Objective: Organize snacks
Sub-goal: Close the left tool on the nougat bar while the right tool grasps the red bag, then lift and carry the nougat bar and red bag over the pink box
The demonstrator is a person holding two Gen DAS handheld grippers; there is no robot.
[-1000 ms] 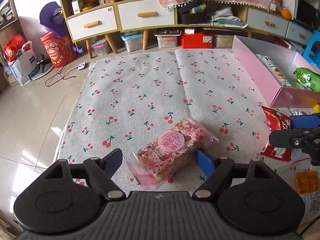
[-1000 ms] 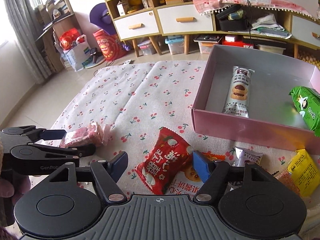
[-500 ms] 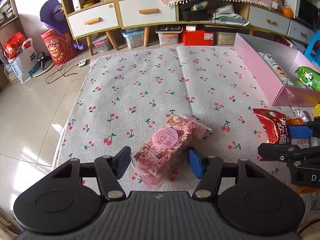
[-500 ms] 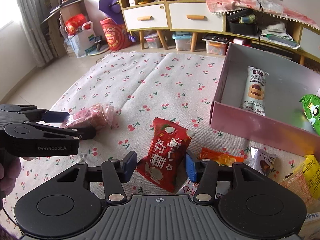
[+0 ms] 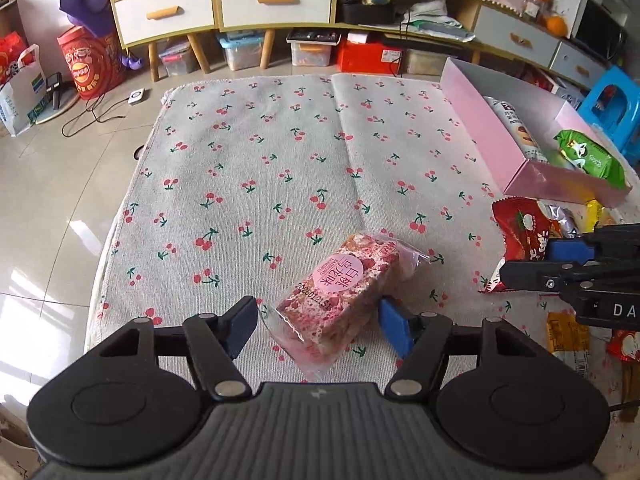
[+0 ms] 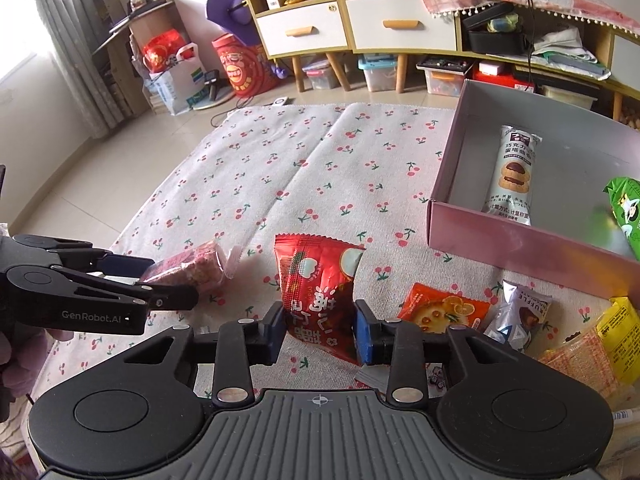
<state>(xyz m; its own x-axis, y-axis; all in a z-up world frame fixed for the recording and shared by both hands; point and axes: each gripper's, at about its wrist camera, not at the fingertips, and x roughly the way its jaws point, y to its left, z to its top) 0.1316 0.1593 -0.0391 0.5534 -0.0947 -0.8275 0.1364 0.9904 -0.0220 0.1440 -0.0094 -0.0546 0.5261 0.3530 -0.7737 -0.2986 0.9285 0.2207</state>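
My left gripper straddles a pink speckled snack bar on the cherry-print cloth; its jaws stand close on both sides, the right pad touching. The bar also shows in the right wrist view. My right gripper is shut on a red snack packet, seen in the left wrist view too. A pink box at the right holds a long biscuit pack and a green packet.
Loose snacks lie in front of the box: an orange packet, a silver truffle packet, a yellow packet. Cabinets with drawers, storage bins and bags stand on the tiled floor beyond the cloth.
Both grippers have narrowed: the right one has closed onto the red packet, the left one has closed in around the pink bar. Both have moved a little forward over their snacks.
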